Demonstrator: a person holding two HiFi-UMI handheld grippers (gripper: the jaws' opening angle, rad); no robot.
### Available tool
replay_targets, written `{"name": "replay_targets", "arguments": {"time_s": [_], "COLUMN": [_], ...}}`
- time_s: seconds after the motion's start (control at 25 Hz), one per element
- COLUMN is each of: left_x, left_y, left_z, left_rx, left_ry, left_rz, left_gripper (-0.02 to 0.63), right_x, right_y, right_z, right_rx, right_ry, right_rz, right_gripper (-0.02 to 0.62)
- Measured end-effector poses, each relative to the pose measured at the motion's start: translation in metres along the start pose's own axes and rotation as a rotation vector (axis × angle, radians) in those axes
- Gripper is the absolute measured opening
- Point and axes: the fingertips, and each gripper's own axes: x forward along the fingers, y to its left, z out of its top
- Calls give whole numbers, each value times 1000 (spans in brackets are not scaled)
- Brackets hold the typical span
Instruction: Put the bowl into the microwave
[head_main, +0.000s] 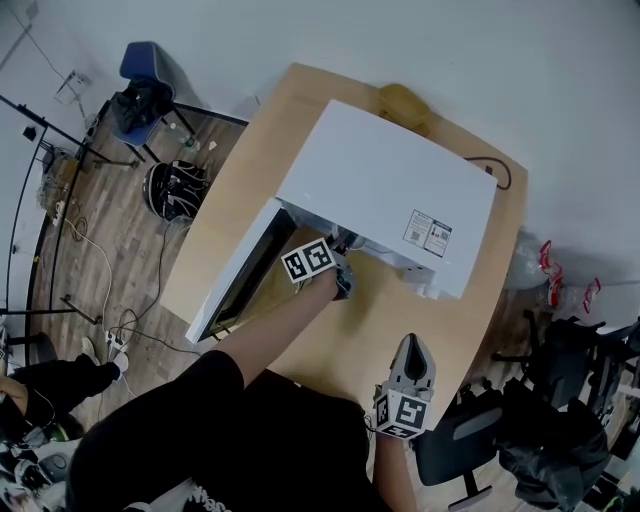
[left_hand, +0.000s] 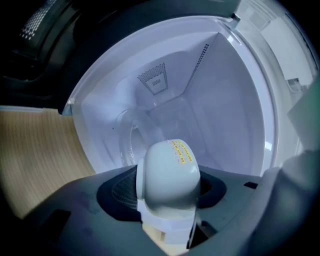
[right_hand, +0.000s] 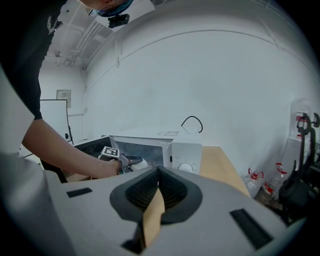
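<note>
White bowl clamped in left gripper, before open microwave cavity, right gripper clenched

Ahead of the bowl held by the left gripper, the microwave cavity stands open, its floor bearing what seems a glass turntable. The swung-out door blocks the left; bare table lies free before the control panel
</note>
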Motion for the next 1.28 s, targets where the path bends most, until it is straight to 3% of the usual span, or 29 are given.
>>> {"name": "replay_targets", "arguments": {"time_s": [0.2, 0.28, 0.36, 0.48, 0.52, 0.72, 0.88, 1.04, 1.28], "left_x": [4, 6, 8, 15, 17, 18, 16, 13, 12], "left_y": [-2, -1, 0, -6, -9, -19, -16, -9, -4], "left_z": [6, 11, 14, 12, 10, 2, 3, 11, 12], "left_rx": [101, 103, 29, -173, -200, -63, 87, 141, 204], "left_ry": [23, 10, -10, -5, 3, 6, -3, -51, -26], "left_rz": [32, 37, 9, -112, -140, -144, -55, 6, 31], "left_gripper": [245, 245, 245, 245, 245, 250, 258, 258, 258], "right_x": [0, 0, -1, 0, 0, 1, 1, 2, 2], "right_y": [8, 11, 13, 14, 13, 10, 3, 2, 6], "right_z": [2, 1, 0, -2, -2, 1, 5, -2, -11], "right_rx": [23, 30, 29, 27, 26, 48, 70, 68, 63], "right_ry": [-14, -15, -11, -4, -3, -14, -33, -20, 0], "right_rz": [24, 31, 38, 42, 42, 48, 40, 38, 44], "right_gripper": [60, 60, 60, 60, 60, 60, 60, 60, 60]}}
